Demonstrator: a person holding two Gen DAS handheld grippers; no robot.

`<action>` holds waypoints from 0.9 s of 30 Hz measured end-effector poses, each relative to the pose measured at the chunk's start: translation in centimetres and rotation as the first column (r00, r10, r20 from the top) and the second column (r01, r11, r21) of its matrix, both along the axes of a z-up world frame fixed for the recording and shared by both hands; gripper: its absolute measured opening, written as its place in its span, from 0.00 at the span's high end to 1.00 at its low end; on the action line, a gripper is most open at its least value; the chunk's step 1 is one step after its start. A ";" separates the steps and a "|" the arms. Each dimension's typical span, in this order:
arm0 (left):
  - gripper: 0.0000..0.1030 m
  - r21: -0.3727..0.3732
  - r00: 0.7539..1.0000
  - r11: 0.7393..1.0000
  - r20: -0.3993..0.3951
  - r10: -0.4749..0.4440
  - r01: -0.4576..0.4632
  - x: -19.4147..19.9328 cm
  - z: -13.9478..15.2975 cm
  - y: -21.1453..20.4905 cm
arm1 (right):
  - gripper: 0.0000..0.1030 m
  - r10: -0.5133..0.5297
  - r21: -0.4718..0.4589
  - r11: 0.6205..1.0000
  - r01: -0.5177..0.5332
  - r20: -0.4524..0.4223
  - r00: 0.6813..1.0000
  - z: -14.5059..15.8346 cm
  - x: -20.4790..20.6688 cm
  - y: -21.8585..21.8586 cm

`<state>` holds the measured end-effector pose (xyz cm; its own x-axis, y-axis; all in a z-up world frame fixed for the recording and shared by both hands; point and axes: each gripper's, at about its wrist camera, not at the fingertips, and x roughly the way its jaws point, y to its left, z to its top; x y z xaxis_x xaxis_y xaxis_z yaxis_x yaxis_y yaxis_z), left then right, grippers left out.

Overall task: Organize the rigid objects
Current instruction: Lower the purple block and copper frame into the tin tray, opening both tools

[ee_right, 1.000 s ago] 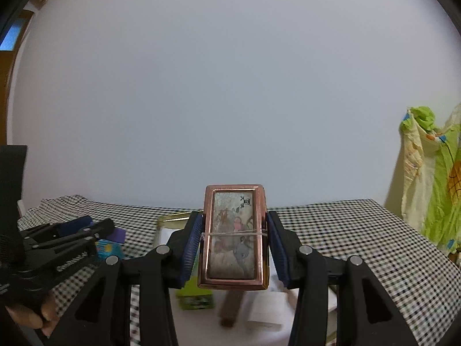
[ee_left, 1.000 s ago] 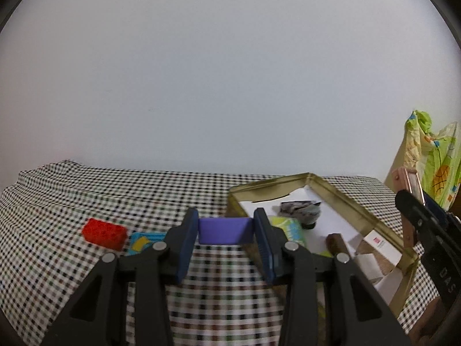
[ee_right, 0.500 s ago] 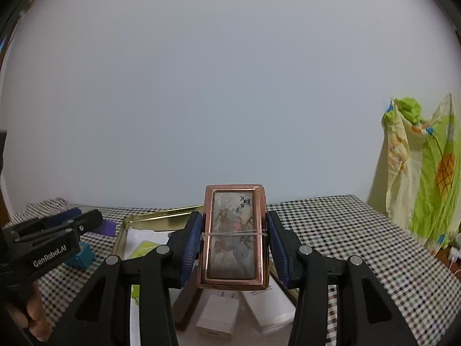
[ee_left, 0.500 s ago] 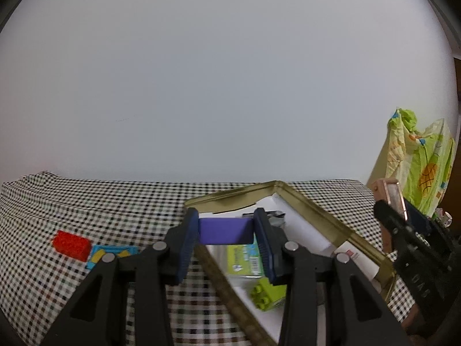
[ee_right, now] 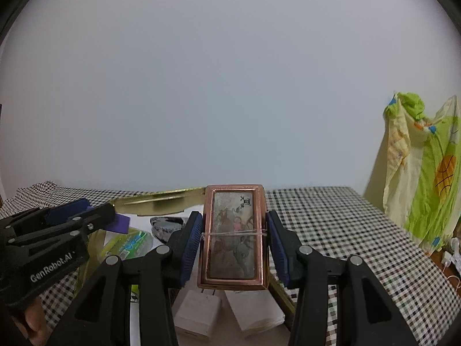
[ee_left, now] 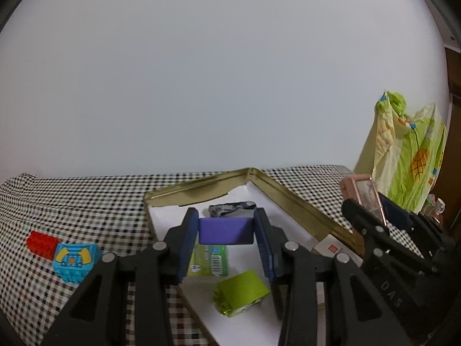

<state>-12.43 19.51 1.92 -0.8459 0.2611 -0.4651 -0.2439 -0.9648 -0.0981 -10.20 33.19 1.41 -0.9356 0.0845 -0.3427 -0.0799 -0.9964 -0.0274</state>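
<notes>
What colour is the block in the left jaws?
Purple block; the left wrist view shows it best.

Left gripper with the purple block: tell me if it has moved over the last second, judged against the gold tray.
Yes. The left gripper, shut on the purple block, has moved rightward from the tablecloth to above the gold tray.

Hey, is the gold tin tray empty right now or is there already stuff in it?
Not empty. The gold tin tray already holds a green packet, a lime green block, a dark object and white boxes.
</notes>
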 end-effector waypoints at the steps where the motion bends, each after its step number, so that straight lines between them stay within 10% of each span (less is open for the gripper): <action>1: 0.62 -0.010 1.000 1.000 0.005 0.000 0.000 -0.1 -0.1 0.2 | 0.53 0.001 0.003 1.000 -0.001 0.007 1.000 -0.1 0.0 -0.1; 27: 0.62 -0.102 0.997 0.995 0.078 -0.015 0.023 -1.4 -1.9 1.8 | 0.53 0.066 -0.033 0.998 -0.061 0.168 0.984 -1.5 -2.2 1.2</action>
<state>-13.80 21.31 0.00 -0.8021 0.2242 -0.5535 -0.2578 -0.9660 -0.0177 -12.44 34.43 -0.08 -0.8673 0.0147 -0.4976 -0.0130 -0.9999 -0.0070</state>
